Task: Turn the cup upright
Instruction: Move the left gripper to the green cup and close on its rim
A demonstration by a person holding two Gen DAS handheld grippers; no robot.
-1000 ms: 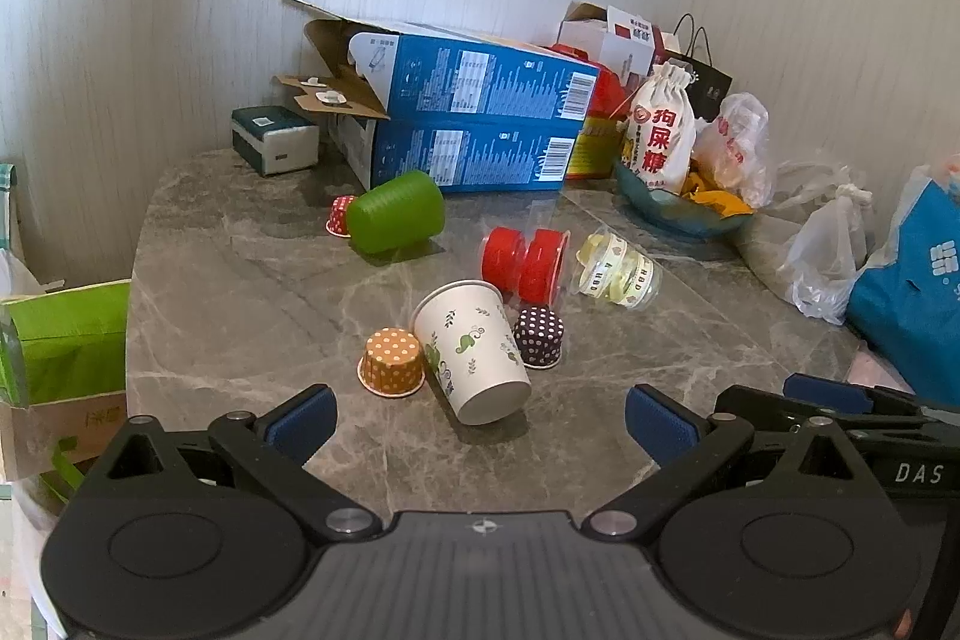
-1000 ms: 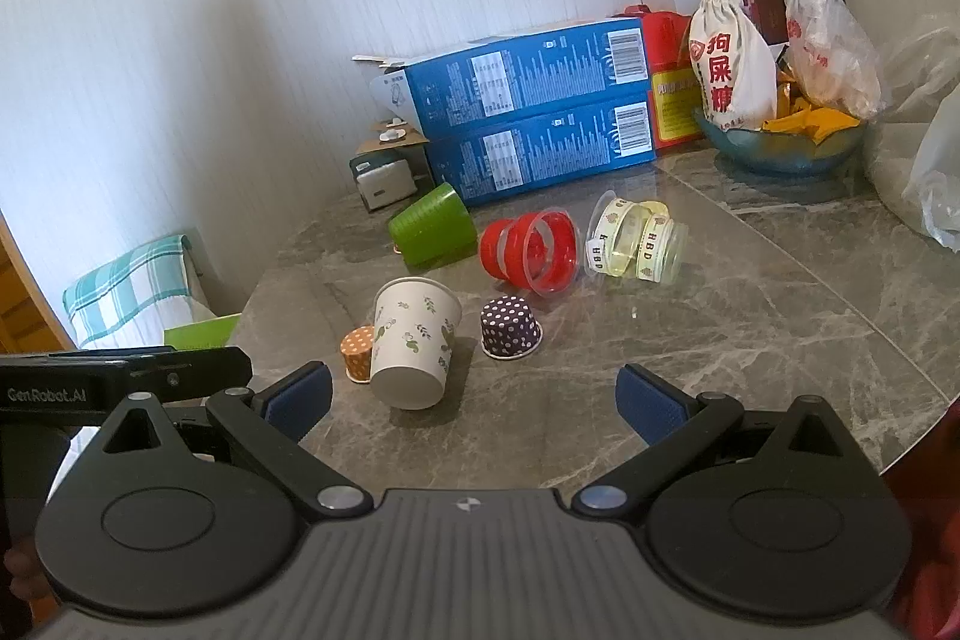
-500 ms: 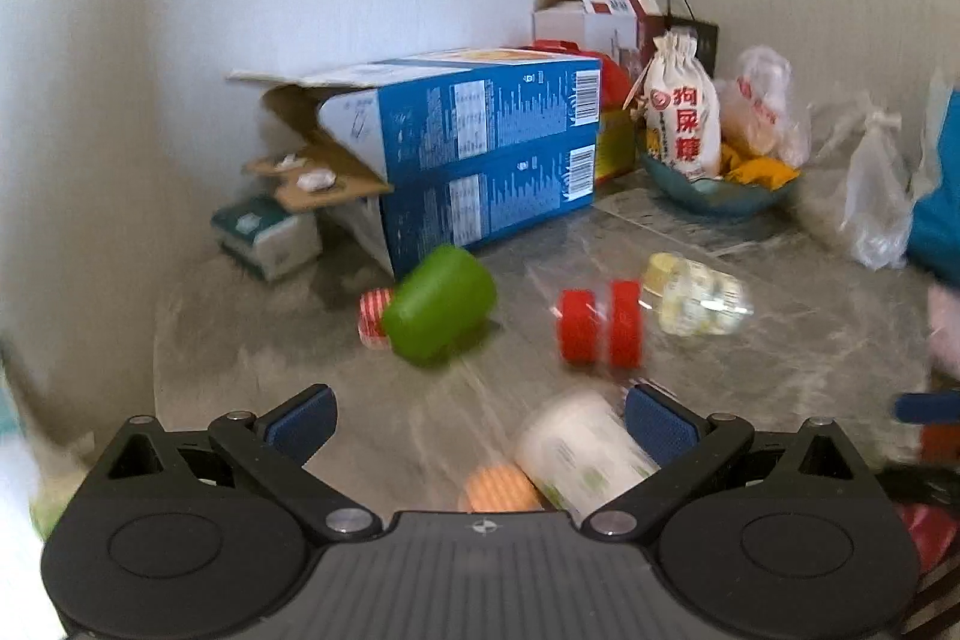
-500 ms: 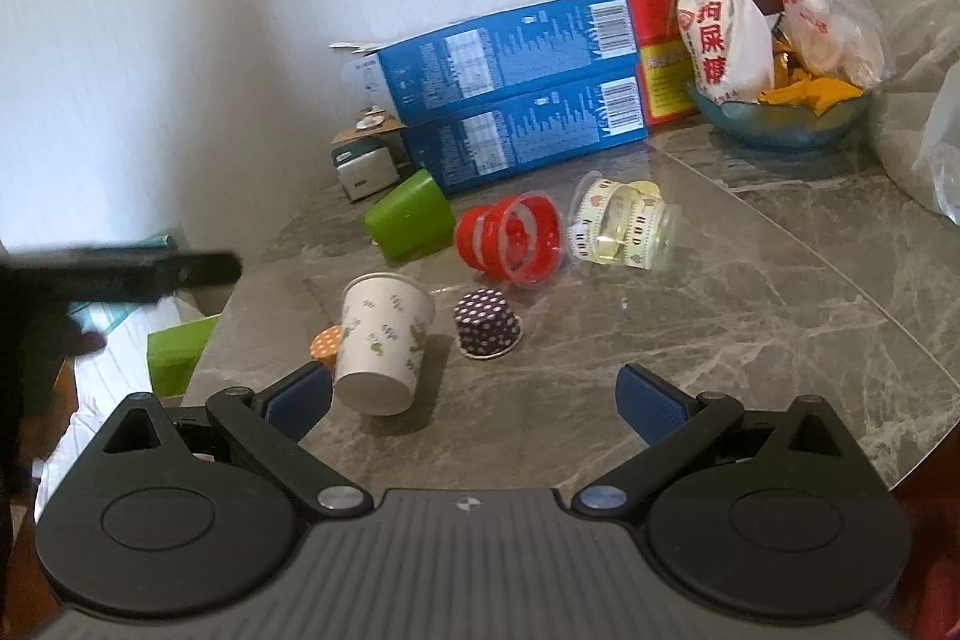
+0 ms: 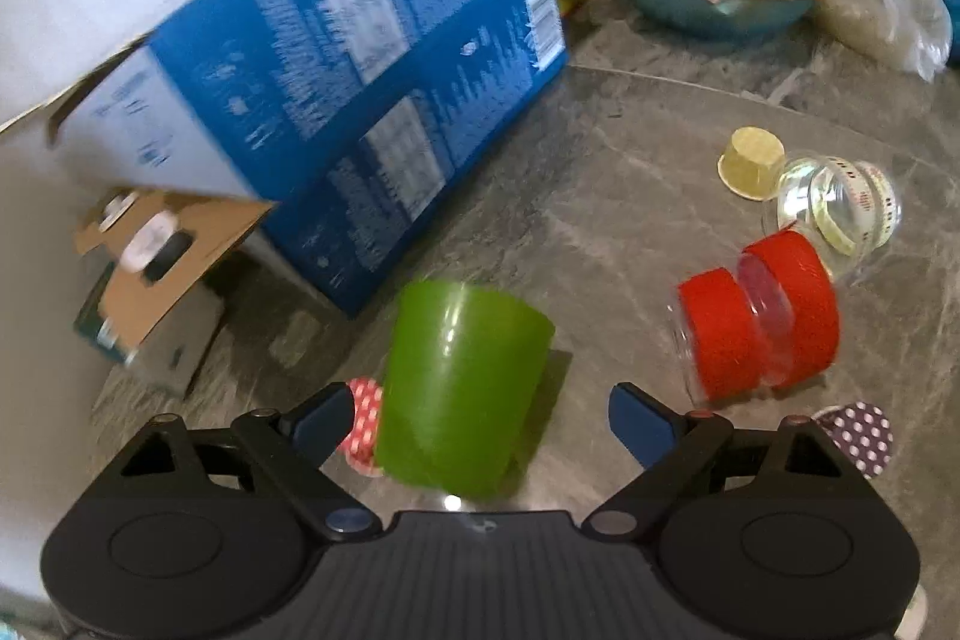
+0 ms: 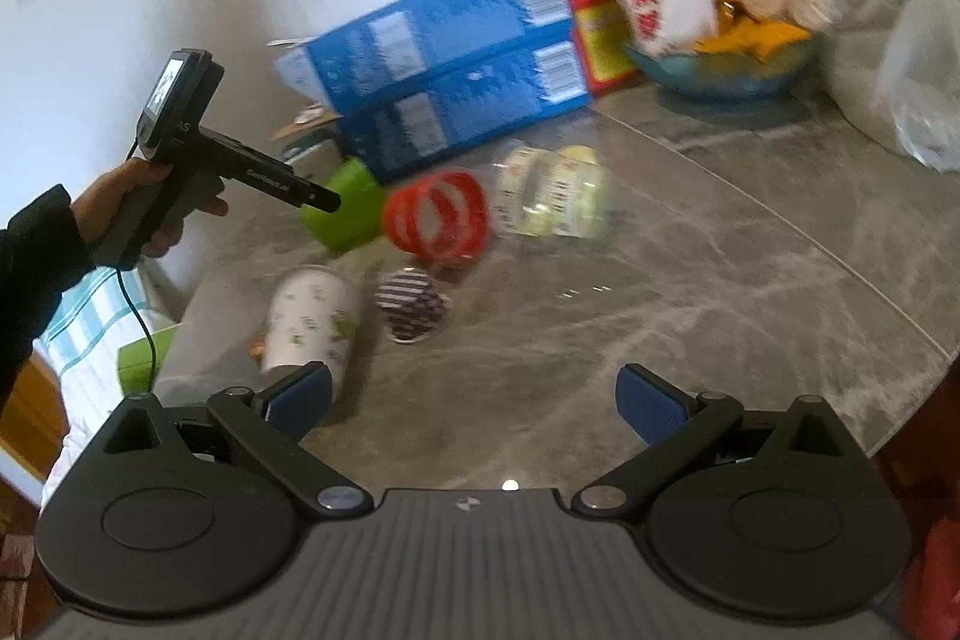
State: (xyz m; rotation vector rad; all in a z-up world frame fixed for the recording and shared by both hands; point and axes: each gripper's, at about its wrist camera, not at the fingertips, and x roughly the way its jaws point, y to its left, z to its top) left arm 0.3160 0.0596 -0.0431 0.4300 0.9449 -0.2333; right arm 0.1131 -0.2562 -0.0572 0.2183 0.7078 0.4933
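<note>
— On the grey stone table (image 5: 630,196), what lies nearest your left hand?

— The green cup (image 5: 462,382), on its side. It sits between the spread fingers of my left gripper (image 5: 480,421), nearer the left finger; neither blue pad touches it that I can see. Its closed bottom points to the far side, toward the blue boxes (image 5: 360,100).

— And beside it?

— A small red-and-white dotted paper cup (image 5: 363,424) just to its left, partly behind my left finger. To the right lies a clear cup with red bands (image 5: 759,316), also on its side, and farther right a clear cup with yellow bands (image 5: 840,202), with a small yellow paper cup (image 5: 750,163) touching it.

— What does your right hand see?

— My right gripper (image 6: 477,397) is held wide apart too, with nothing in it, well back from the green cup (image 6: 345,211). Near its left finger a white printed paper cup (image 6: 309,322) lies tipped, and a dark dotted paper cup (image 6: 411,304) stands upside down beside it. From there my left hand (image 6: 141,208) shows holding the left gripper's handle, with its tip at the green cup.
</note>
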